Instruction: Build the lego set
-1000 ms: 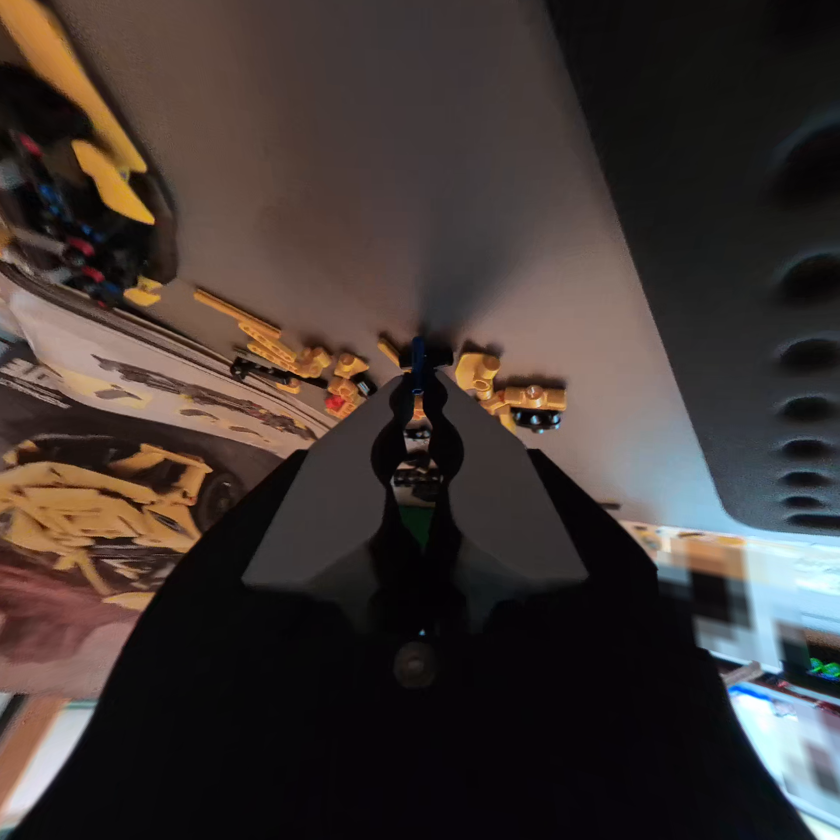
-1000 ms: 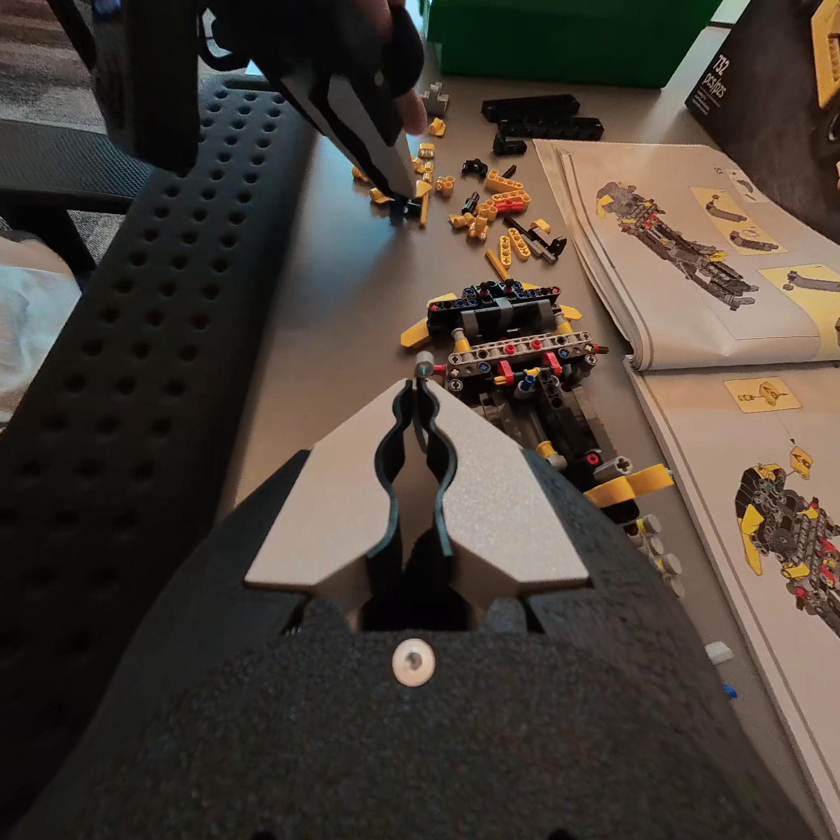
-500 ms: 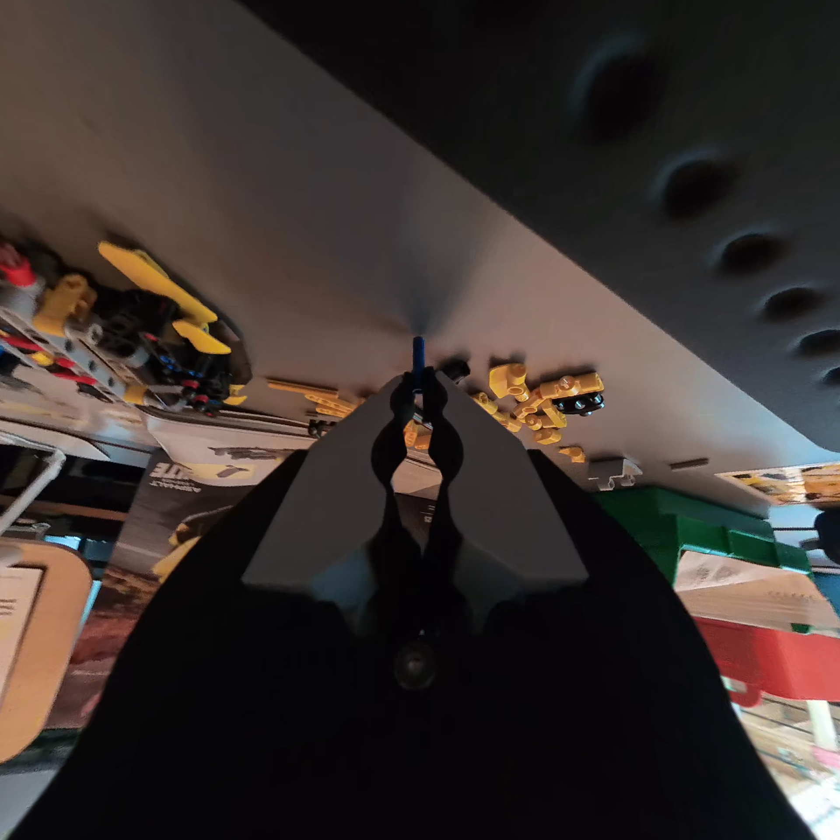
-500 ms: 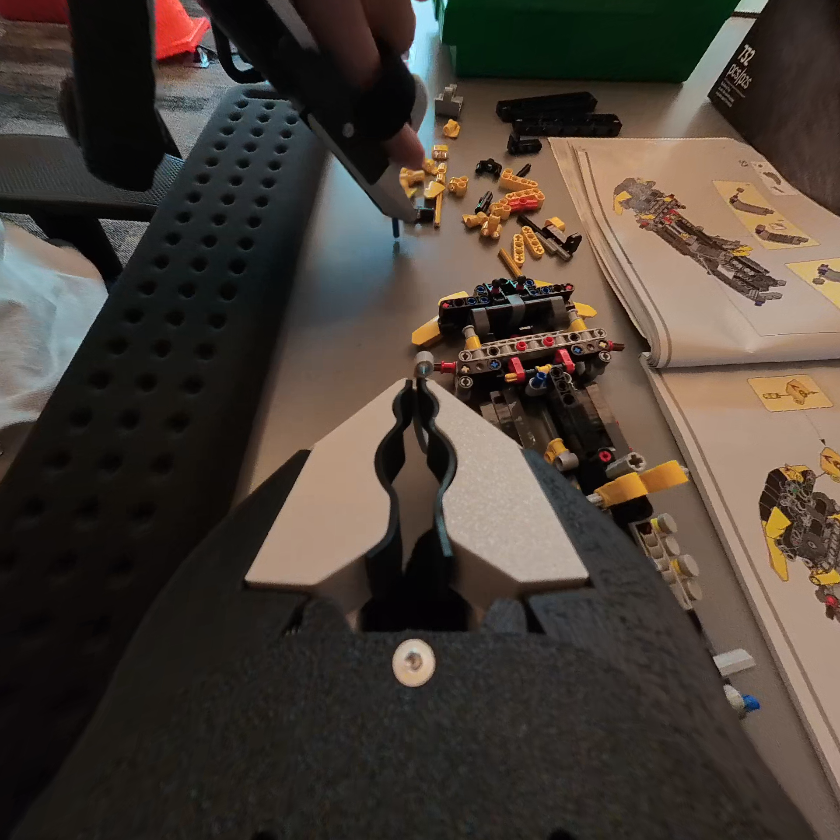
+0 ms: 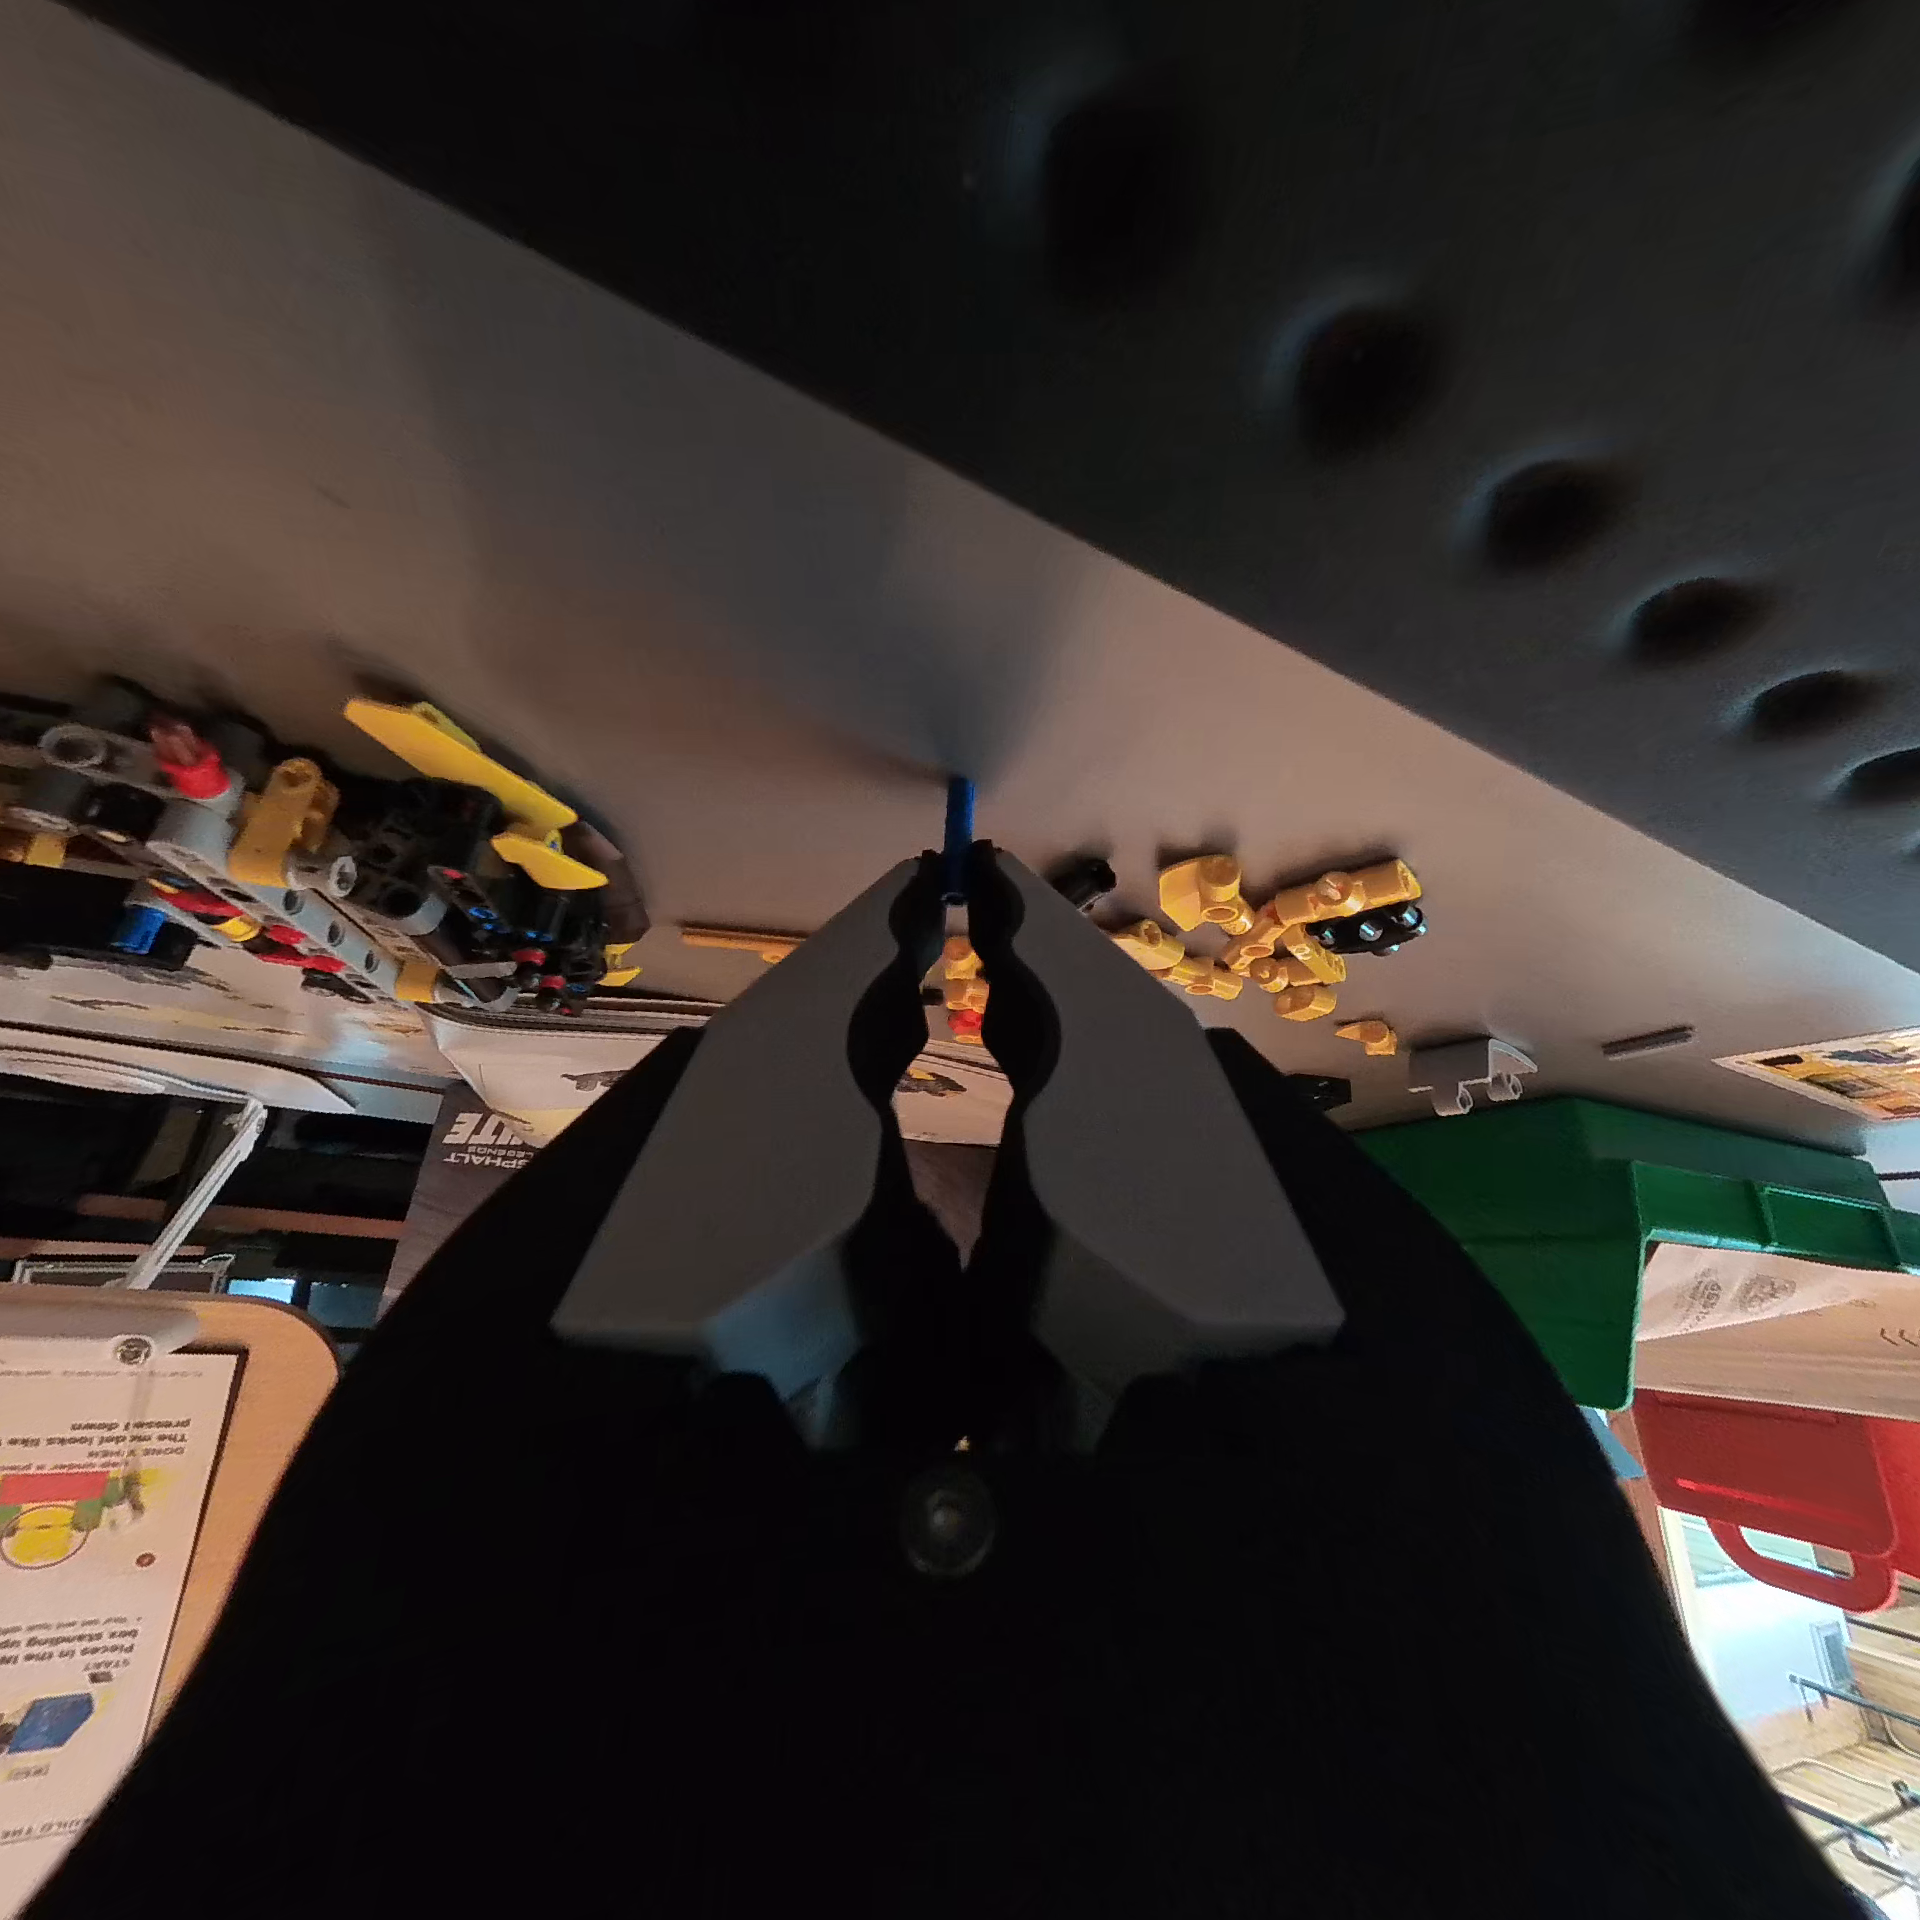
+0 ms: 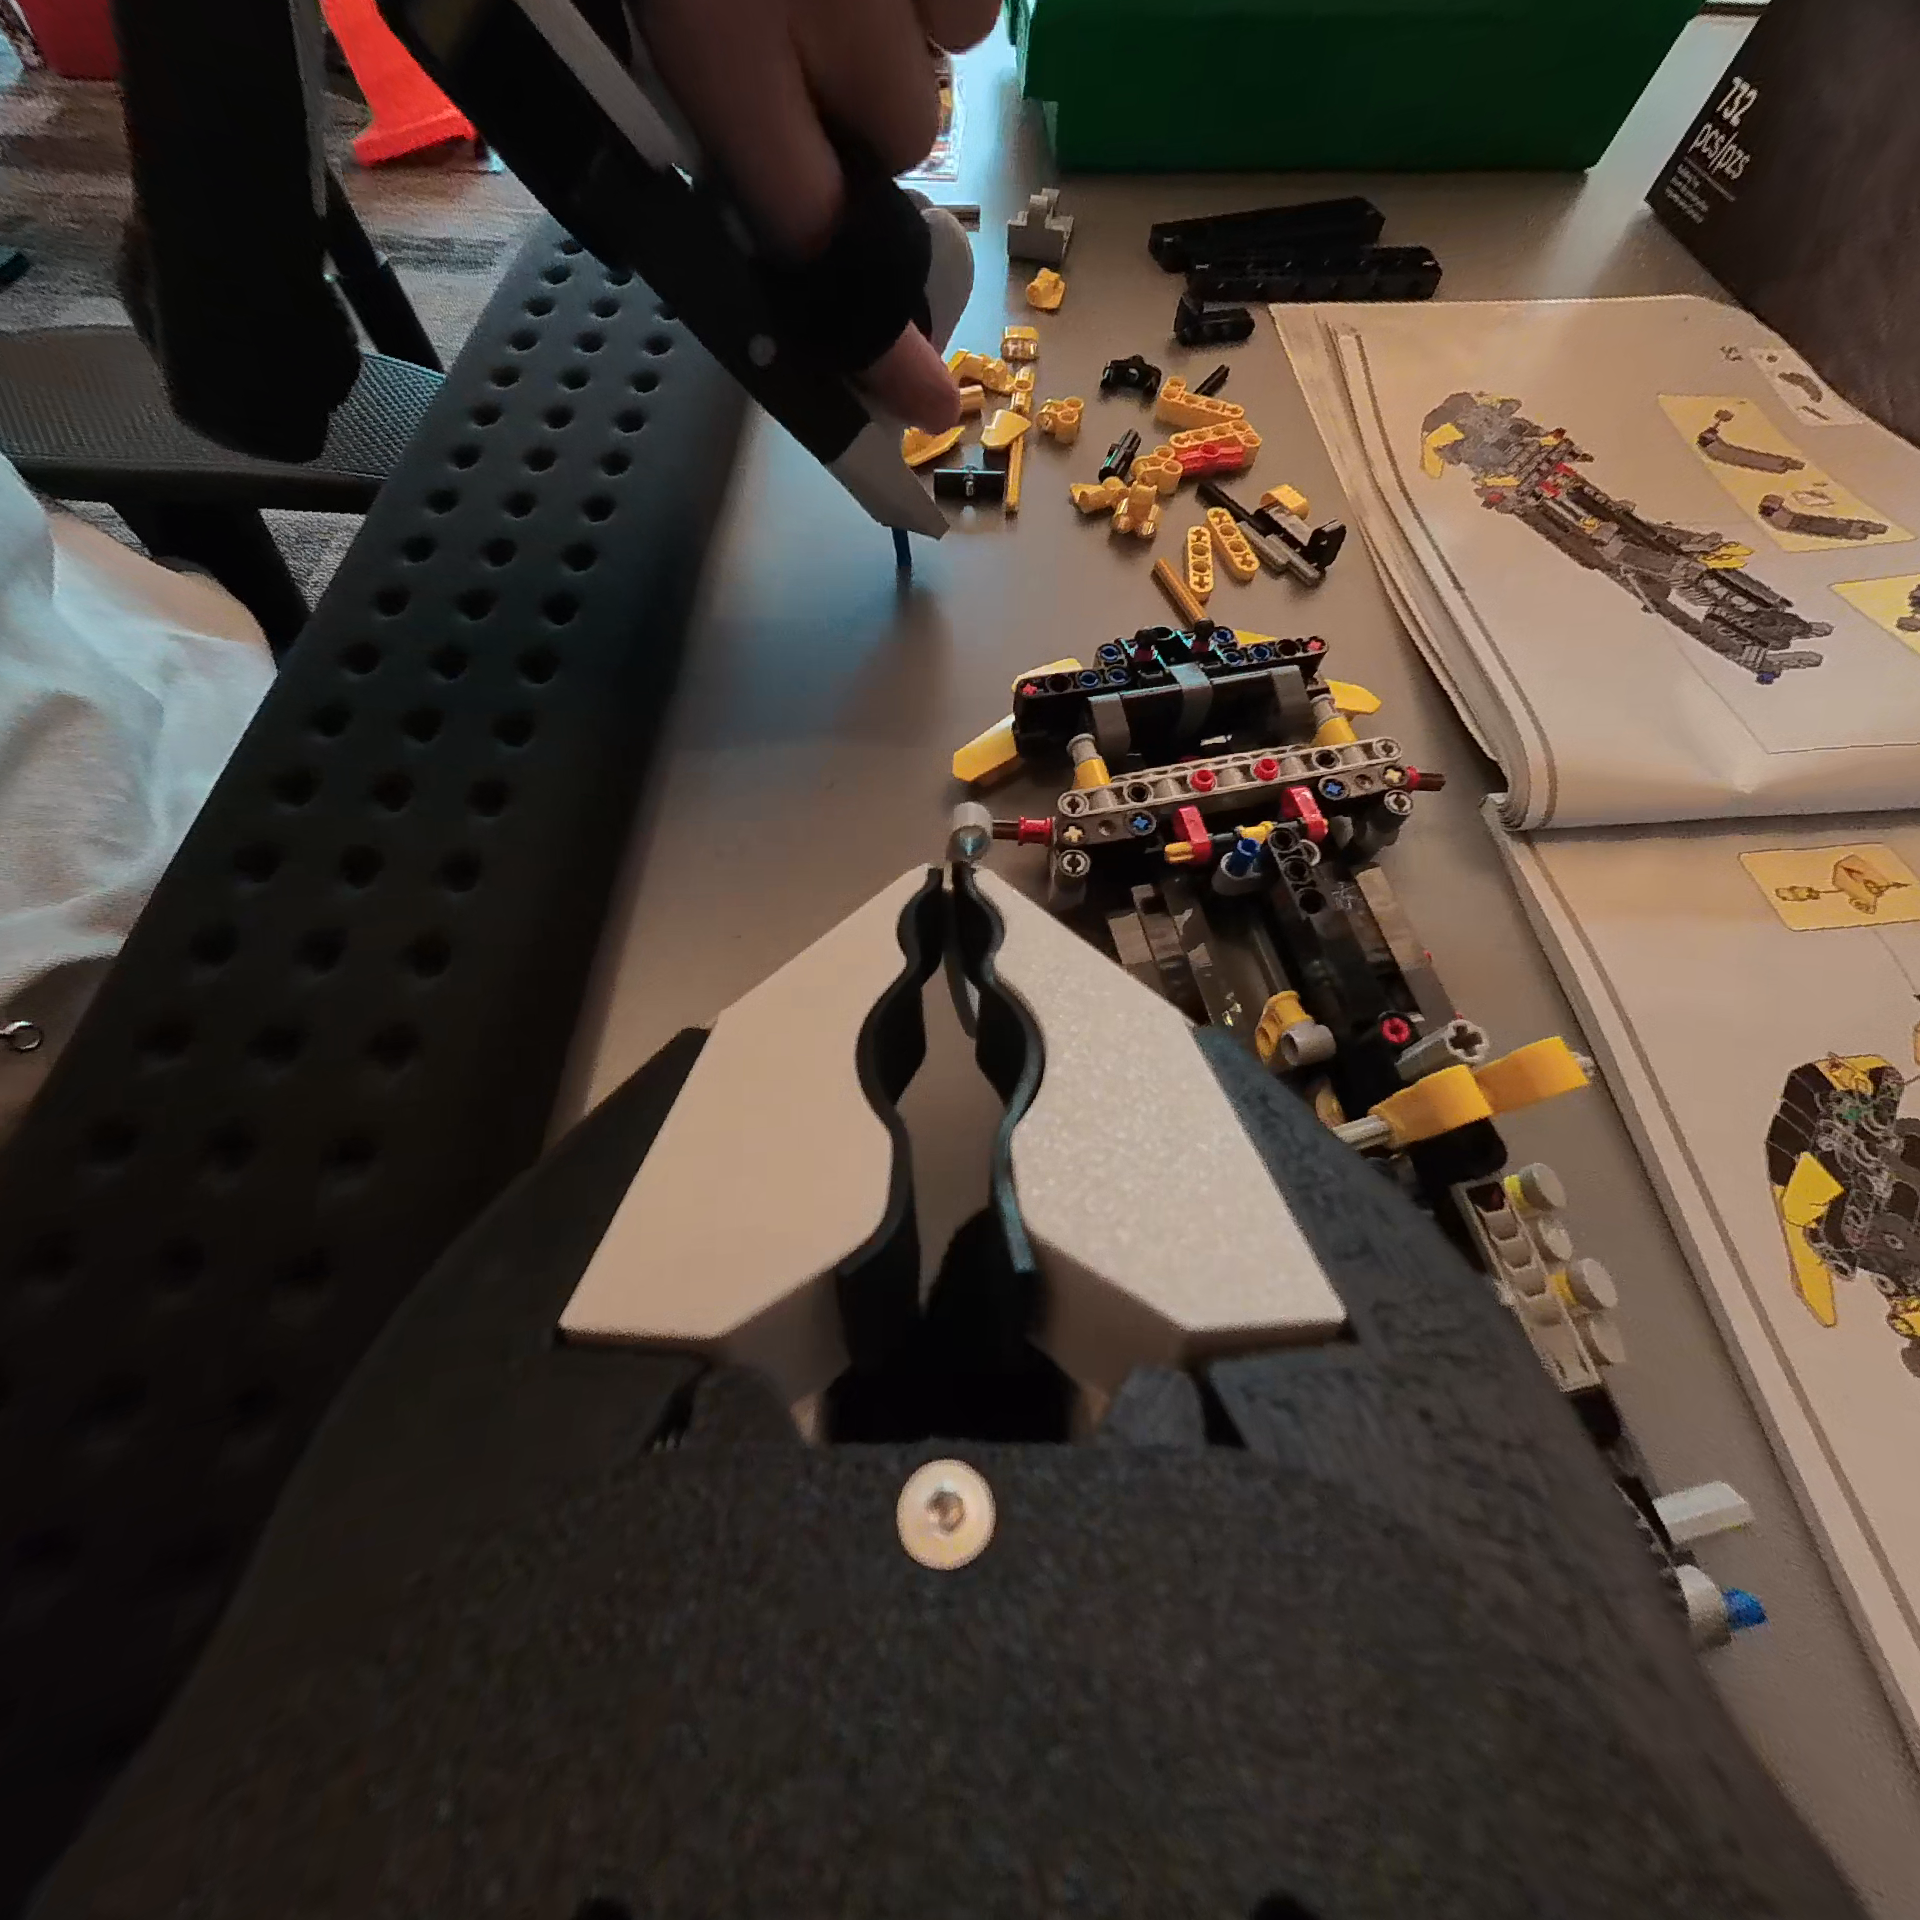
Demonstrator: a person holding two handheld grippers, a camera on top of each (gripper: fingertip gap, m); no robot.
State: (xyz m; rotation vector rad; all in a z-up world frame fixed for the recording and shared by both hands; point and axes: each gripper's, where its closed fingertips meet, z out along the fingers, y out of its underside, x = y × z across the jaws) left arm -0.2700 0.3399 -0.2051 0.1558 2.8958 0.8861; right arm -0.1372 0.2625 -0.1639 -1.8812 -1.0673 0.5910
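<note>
The part-built black, grey and yellow lego model [image 6: 1226,831] lies on the grey table [image 6: 790,727]; it also shows in the left wrist view [image 5: 312,862], which is upside down. My left gripper [image 5: 956,868] is shut on a thin blue pin [image 5: 958,821], whose tip points at the table. In the right wrist view this left gripper [image 6: 925,525] hangs left of the loose parts with the blue pin [image 6: 902,551] below it. My right gripper [image 6: 956,873] is shut, its tips pinching a small grey bush [image 6: 968,831] at the model's left axle end.
Loose yellow, black and red parts [image 6: 1143,447] lie beyond the model. Open instruction booklets [image 6: 1621,582] lie at the right. A green bin [image 6: 1330,83] stands at the far edge. A black perforated chair back [image 6: 343,790] runs along the table's left side. The left gripper's tips are roughly 15 centimeters from the right gripper's.
My left gripper has lifted the blue pin out of the parts pile and carried it left and nearer, tilting as it went. My right gripper has stayed at the grey bush.
</note>
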